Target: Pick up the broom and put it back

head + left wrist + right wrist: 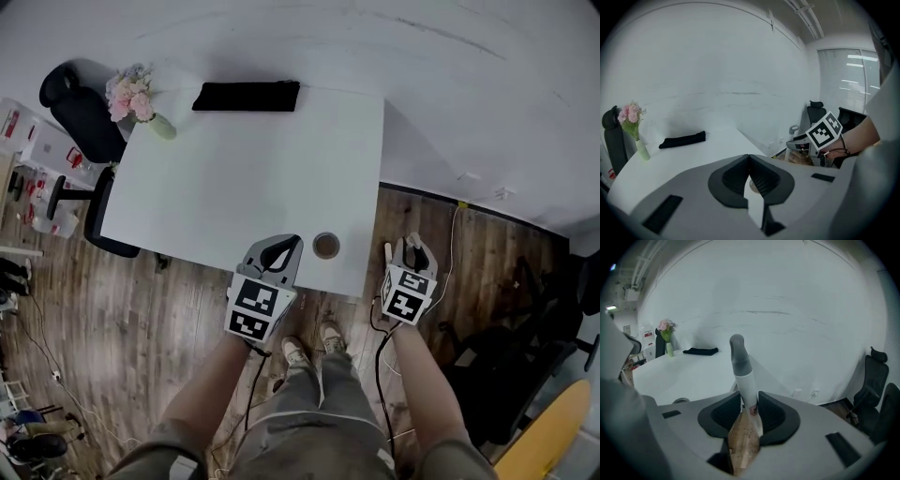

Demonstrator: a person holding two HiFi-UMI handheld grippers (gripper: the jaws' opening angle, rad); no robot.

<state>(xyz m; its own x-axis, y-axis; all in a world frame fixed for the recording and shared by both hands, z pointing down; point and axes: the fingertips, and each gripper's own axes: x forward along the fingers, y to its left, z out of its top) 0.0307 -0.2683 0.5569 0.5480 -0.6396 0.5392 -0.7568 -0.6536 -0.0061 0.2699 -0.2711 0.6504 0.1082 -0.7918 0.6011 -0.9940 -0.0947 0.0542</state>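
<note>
In the right gripper view the broom's handle (740, 369), white with a grey rounded top, stands upright between the jaws of my right gripper (750, 398). Both pads lie against it. Only the handle shows; the broom's head is hidden below. In the head view the right gripper (405, 251) hangs over the wooden floor just off the white table's (244, 178) near right corner, and the handle is hard to make out there. My left gripper (279, 248) is over the table's near edge, its jaws shut with nothing in them (749, 158).
A round brown hole (326, 246) sits in the table between the grippers. A black pouch (247, 96) and a vase of pink flowers (133, 98) stand at the far side. Black office chairs (82, 117) (877, 380) flank the table. Cables lie on the floor (450, 253). The person's feet (309, 345) are below.
</note>
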